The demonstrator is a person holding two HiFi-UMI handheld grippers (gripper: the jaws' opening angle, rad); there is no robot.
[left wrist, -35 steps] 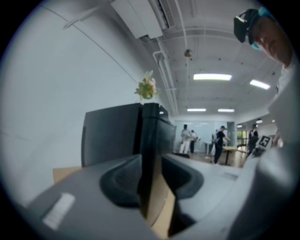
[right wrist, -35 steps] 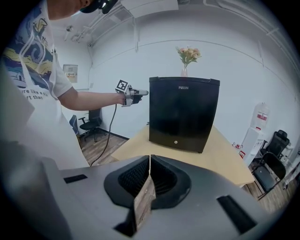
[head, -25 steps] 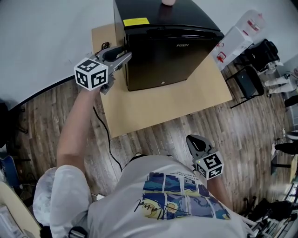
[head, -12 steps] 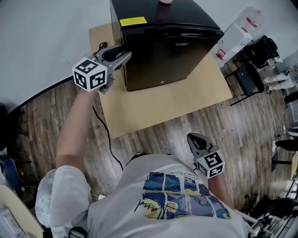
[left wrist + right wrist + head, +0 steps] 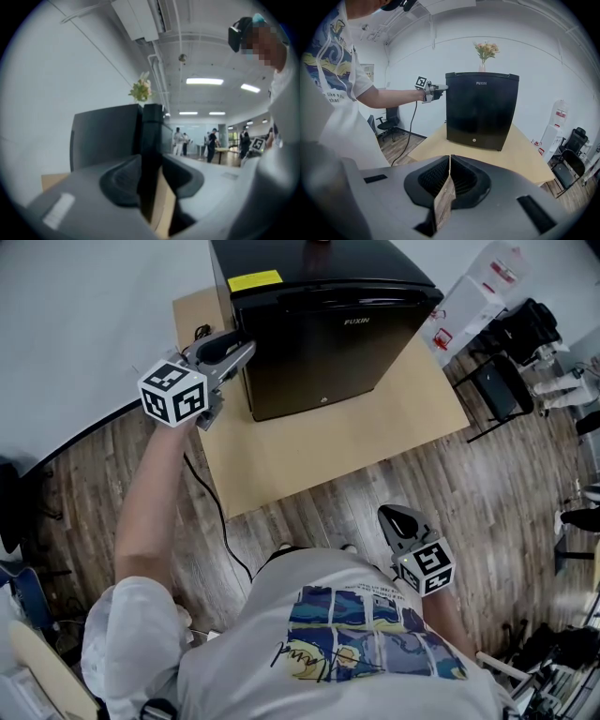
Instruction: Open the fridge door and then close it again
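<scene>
My left gripper (image 5: pixel 239 348), jaws pinched on the left edge of the door (image 5: pixel 323 357) of the mini fridge (image 5: pixel 281 259), which sits not yet opened on the tabletop (image 5: pixel 309 451), must next, I judge, swing that edge outward, while my right gripper (image 5: pixel 394 518) hangs back, jaws together and empty.

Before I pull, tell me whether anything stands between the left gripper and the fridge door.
Nothing visible does. The left gripper is at the door, with its jaws on the door's left edge. The table in front shows nothing that would block the door's swing.
</scene>
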